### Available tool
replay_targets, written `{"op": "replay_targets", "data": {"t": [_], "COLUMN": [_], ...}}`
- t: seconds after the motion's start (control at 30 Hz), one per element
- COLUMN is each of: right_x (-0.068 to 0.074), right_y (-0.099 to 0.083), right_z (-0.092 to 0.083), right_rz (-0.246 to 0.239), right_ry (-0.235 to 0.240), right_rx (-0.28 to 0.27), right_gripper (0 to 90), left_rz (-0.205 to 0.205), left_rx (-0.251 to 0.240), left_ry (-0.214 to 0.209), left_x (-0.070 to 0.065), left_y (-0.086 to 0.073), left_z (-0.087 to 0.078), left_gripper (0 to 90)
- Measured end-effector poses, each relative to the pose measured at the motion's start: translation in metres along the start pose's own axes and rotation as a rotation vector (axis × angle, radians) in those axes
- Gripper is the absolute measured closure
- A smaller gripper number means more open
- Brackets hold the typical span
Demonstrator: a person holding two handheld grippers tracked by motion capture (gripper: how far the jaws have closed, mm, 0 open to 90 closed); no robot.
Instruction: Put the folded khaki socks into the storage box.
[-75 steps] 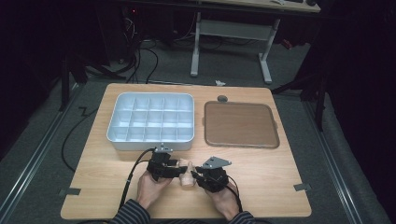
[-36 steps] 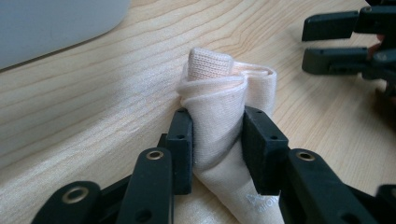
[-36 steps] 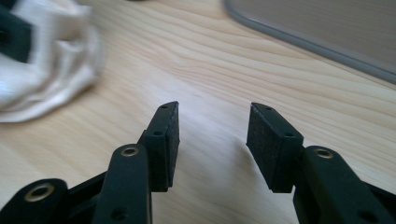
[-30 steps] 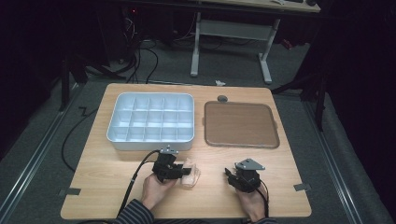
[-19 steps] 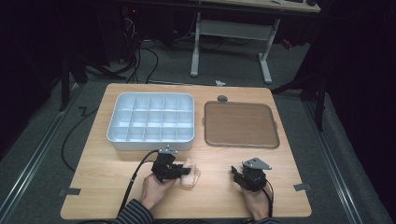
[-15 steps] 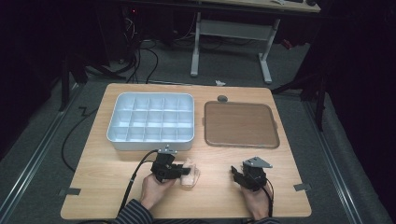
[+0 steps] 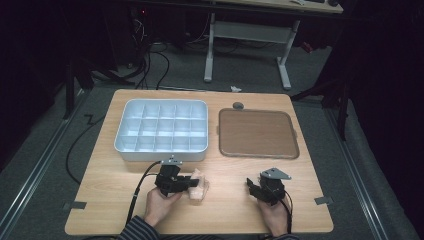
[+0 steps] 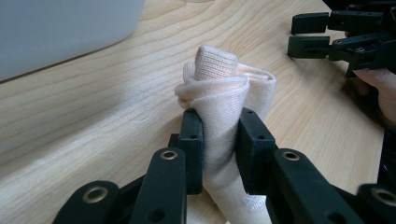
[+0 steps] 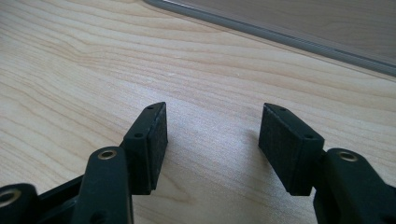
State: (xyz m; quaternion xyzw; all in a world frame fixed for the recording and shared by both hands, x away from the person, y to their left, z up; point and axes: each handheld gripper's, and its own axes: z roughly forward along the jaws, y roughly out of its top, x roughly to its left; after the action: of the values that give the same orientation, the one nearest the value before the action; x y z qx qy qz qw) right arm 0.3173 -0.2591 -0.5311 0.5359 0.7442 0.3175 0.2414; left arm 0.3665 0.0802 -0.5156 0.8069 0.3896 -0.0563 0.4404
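A rolled, cream-coloured sock [image 7: 200, 183] [image 8: 224, 79] lies on the wooden table near its front edge. My left gripper [image 7: 189, 184] [image 8: 219, 137] is shut on it, both pads pressing its middle fold; the jaws have just been closing further on it. My right gripper [image 7: 252, 187] [image 9: 212, 135] rests low over bare wood to the right of the sock, apart from it. Its jaws have just been opening and stand wide with nothing between them. In the left gripper view the right gripper [image 8: 327, 39] is at the upper right.
A white tray with several compartments [image 7: 161, 151] stands behind the left gripper. A flat brown tray [image 7: 257, 134] lies at the back right, with a small grey round thing [image 7: 238, 105] behind it. The table's front edge is just behind both hands.
The right gripper, earlier next to the left one at the sock, has moved off to the right and opened. The left gripper stays on the sock.
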Motion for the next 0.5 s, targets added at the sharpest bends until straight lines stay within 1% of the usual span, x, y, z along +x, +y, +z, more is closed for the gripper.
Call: {"op": "replay_targets", "data": {"t": [0.17,0.4,0.5], "right_x": [0.000,0.000,-0.001], "right_y": [0.000,0.000,0.000], "right_z": [0.000,0.000,0.000], "right_rz": [0.000,0.000,0.003], "right_ry": [0.003,0.005,0.007], "right_rx": [0.000,-0.001,-0.001], "right_gripper": [41.6,41.5,41.6], "left_rz": [-0.001,-0.015,-0.009], "left_rx": [-0.010,-0.014,-0.023], "left_ry": [-0.009,-0.022,-0.022], "left_x": [0.003,0.006,0.006], "left_y": [-0.002,-0.004,-0.005], "left_z": [-0.007,-0.015,-0.020], "left_gripper": [74.4,74.4,74.4]}}
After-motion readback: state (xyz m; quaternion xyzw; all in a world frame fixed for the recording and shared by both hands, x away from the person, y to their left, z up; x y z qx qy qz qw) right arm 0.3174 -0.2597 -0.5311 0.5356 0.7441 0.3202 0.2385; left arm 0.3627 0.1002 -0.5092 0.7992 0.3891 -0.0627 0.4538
